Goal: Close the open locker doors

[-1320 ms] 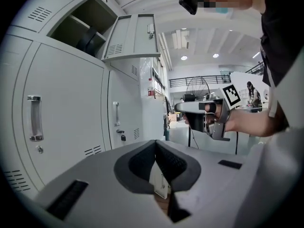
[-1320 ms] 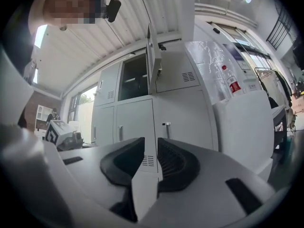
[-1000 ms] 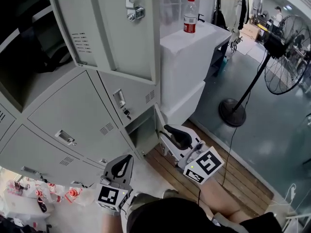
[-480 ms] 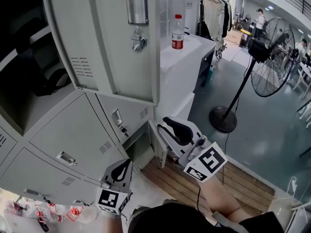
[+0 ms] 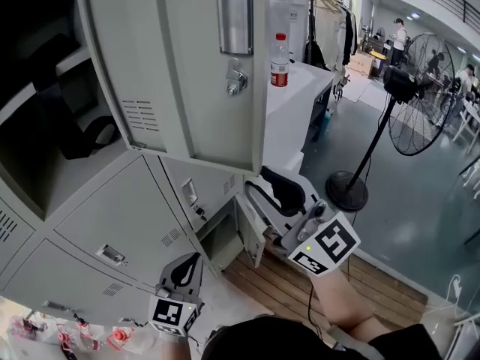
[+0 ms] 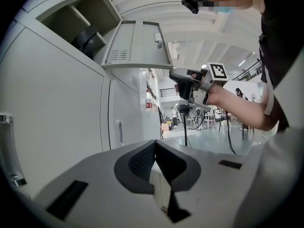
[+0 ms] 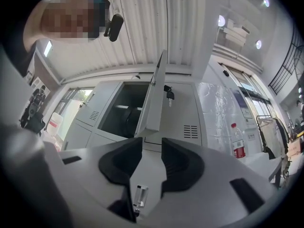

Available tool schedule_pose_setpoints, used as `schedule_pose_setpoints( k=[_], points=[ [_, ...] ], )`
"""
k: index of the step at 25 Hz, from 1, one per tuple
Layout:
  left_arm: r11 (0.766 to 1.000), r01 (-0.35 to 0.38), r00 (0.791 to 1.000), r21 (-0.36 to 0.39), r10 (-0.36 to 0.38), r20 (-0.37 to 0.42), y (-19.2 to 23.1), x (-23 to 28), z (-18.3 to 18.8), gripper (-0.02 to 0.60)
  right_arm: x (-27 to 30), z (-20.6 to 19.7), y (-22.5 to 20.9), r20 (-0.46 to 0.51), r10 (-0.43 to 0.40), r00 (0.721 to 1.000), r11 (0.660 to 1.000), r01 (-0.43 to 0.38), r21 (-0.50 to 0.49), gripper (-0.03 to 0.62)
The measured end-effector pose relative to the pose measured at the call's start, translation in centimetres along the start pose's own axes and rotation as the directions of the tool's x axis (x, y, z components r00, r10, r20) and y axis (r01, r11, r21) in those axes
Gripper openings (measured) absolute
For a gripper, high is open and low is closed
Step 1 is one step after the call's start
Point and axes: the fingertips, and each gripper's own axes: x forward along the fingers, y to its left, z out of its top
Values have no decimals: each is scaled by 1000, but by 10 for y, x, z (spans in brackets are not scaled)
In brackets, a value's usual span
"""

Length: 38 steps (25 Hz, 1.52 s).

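We see the upper door [image 5: 202, 73] swung wide out from the lockers [image 5: 112, 201], its latch [image 5: 236, 77] facing us. Its compartment [image 5: 45, 126] gapes to the left of it, with a black object [image 5: 75, 130] on the shelf. Just below that door's lower right corner the lower door [image 5: 253, 235] stands ajar, and a small dark opening shows behind it. The other locker fronts we can see below the upper door lie flush.

Our right gripper [image 5: 268, 190] sits just under the upper door's bottom edge and just right of the lower door, tilted a little upward. Its jaws have just been opening and now stand apart with nothing between the pads. Through the gap, its own view shows only the locker front and the upper door's edge beyond. Whether its lower finger brushes the lower door we cannot tell, since the two overlap in the head view.

Our left gripper [image 5: 189, 267] is well below the upper door and left of the lower door, near the bottom row of lockers. It points level. Its pads are pressed together tip to tip and carry nothing.

To the right of the upper door a bottle [image 5: 280, 51] stands upright on a white cabinet [image 5: 307, 96]. Further right a fan [image 5: 416, 100] stands on the floor.
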Motion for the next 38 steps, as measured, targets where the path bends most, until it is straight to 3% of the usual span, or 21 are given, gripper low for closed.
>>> schedule_pose_setpoints(
  k=[12,20,27,38],
  points=[
    [997,-68,998,-27,68,-6,0,-16,-8,8,10,11,8,34,46,998,999,-47,16,129],
    [985,-167,986,-50,166,-21,-14,-28,-5,8,2,20,28,56,159,986,986,-161,35,127],
    [962,-264,965,-69,262,-31,-29,-53,-19,8,-3,33,59,107,277,955,958,-283,51,127],
    [906,-419,908,-65,416,-44,-24,-106,-16,8,6,44,119,170,436,884,888,-453,81,127]
  ],
)
